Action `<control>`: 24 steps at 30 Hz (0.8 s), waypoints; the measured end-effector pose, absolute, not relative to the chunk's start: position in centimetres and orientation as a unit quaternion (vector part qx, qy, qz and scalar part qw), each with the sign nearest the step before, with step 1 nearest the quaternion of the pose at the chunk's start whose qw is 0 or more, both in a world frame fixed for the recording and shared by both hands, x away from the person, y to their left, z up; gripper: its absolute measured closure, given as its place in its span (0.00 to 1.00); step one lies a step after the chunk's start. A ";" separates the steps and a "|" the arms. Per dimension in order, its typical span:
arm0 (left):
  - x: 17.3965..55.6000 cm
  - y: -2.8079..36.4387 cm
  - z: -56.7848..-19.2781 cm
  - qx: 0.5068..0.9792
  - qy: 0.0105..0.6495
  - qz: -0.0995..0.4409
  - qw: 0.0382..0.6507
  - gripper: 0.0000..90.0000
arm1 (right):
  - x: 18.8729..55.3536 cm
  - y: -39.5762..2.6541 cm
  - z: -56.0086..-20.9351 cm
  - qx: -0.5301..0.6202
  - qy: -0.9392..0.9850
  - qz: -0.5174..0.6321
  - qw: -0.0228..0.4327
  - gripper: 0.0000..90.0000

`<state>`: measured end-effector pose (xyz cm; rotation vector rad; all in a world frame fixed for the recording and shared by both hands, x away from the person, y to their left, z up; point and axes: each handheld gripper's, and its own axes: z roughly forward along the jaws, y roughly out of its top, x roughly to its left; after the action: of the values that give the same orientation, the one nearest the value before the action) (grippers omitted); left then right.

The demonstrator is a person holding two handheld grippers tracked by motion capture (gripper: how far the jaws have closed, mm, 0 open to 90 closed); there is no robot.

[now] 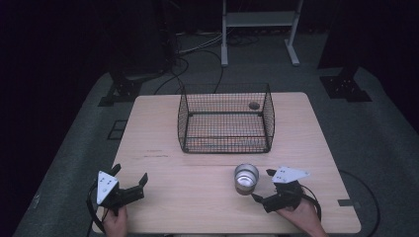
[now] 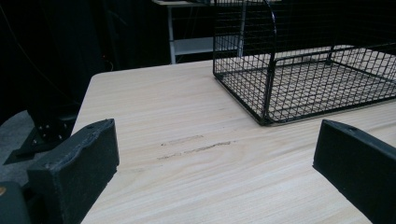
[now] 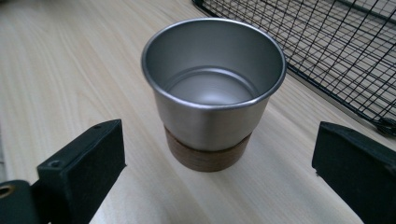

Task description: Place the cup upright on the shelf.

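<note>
My right gripper (image 1: 260, 185) has its jaws spread wide and holds nothing, because I point it at the steel cup (image 3: 213, 91) so that the cup stands between the jaws without touching them; the cup stands upright (on its brown base) near the front edge of the table (image 1: 197, 207), right of the middle. My left gripper (image 1: 130, 181) waits near the front left corner, also wide open and empty, well apart from the wire basket (image 1: 226, 118) that stands toward the far edge.

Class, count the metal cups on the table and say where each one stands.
1. The metal cup stands upright on the table's near edge, in front of the wire basket, just ahead of the open right gripper.
</note>
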<state>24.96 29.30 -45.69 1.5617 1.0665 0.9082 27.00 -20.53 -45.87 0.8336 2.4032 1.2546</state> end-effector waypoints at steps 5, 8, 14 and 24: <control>24.9 29.3 -45.7 0.645 0.441 0.376 0.498 0.00 | 27.5 -20.1 -45.9 0.292 0.840 0.432 0.150 0.02; 24.9 29.4 -45.7 0.643 0.443 0.374 0.500 0.00 | 27.8 -19.7 -45.8 0.291 0.841 0.431 0.146 0.02; 24.8 29.4 -45.6 0.642 0.443 0.376 0.500 0.00 | 28.6 -19.0 -45.6 0.285 0.851 0.417 0.144 0.02; 24.9 29.4 -45.6 0.641 0.444 0.376 0.500 0.00 | 29.3 -18.1 -45.9 0.284 0.856 0.409 0.139 0.02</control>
<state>24.87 29.44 -45.63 1.5509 1.0734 0.9096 29.31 -18.07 -45.90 0.8218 2.4759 1.1813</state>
